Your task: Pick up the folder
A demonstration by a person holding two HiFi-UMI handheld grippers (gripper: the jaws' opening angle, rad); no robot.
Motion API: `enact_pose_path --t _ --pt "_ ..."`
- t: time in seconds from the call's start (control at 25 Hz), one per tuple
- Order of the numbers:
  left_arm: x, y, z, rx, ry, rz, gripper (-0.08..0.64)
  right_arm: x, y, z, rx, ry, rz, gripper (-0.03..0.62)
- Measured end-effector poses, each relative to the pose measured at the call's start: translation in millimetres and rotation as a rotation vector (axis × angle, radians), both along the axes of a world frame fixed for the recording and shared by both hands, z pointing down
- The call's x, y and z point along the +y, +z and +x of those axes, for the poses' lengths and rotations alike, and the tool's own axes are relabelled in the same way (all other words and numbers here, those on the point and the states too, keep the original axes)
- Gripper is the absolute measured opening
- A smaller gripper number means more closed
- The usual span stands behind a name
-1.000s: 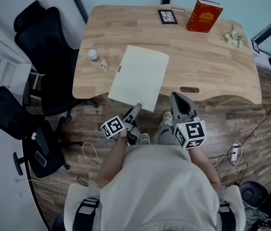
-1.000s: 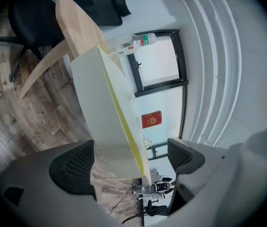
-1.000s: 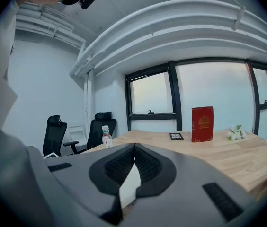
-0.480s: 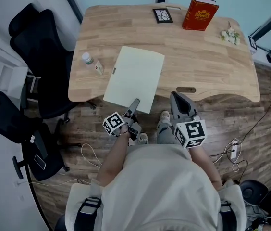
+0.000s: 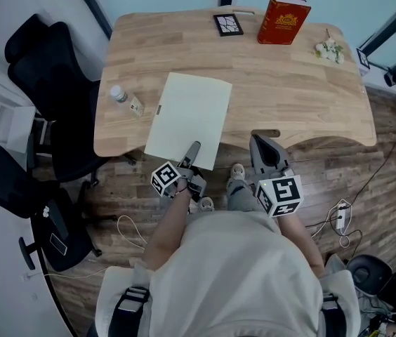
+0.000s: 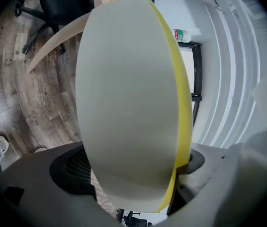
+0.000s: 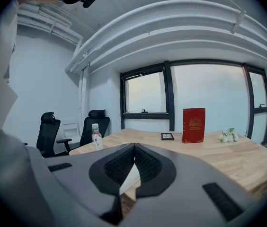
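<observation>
Lowest in the head view, just above the person's shirt, the left gripper has its jaws clamped on the near short edge of the folder. Its own view confirms this. The pale cover fills the gap between the pads, and a yellow layer shows along the cover's right side. At lower centre, well apart from the folder, the right gripper hangs in front of the table's near edge. Its jaws are pressed together and hold nothing.

The folder lies slightly left of centre in the frame, on the wooden table. Its near end juts past the table's front edge, where the jaws hold it. From above I cannot say for sure whether the far end has left the wood.

With the grip made, the step in hand looks like the lift. It is a one-sided hold on a thin, wide sheet that will likely droop and swing. The lift should therefore be slow and straight up with the wrist level, and the far edge should not drag. Both covers should be inside the pinch, or the yellow layer may gape open. If the folder sags, the right gripper could steady the other near corner.

To the left of the folder, near the table's left edge, stands a small bottle. At the far edge are a dark framed tile, an upright red book and a sprig of flowers. All are clear of the lift path.
</observation>
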State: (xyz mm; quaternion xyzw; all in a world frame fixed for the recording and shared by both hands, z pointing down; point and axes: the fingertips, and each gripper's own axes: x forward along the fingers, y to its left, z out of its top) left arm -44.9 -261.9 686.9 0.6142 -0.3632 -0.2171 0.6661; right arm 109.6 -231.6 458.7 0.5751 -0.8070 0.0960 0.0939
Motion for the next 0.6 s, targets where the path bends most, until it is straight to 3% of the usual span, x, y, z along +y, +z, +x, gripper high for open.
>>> enact_pose_path --t 0.4,0.6 --pt "-3.0 0.6 3.7 0.025 -0.012 0.004 0.453 -2.5 1.8 6.5 0.0 0.008 -0.005 0.018" --pt "-4.6 -2.7 2.6 0.041 -0.021 0.007 0.376 -1.9 2.3 5.3 0.001 0.011 -0.005 0.018"
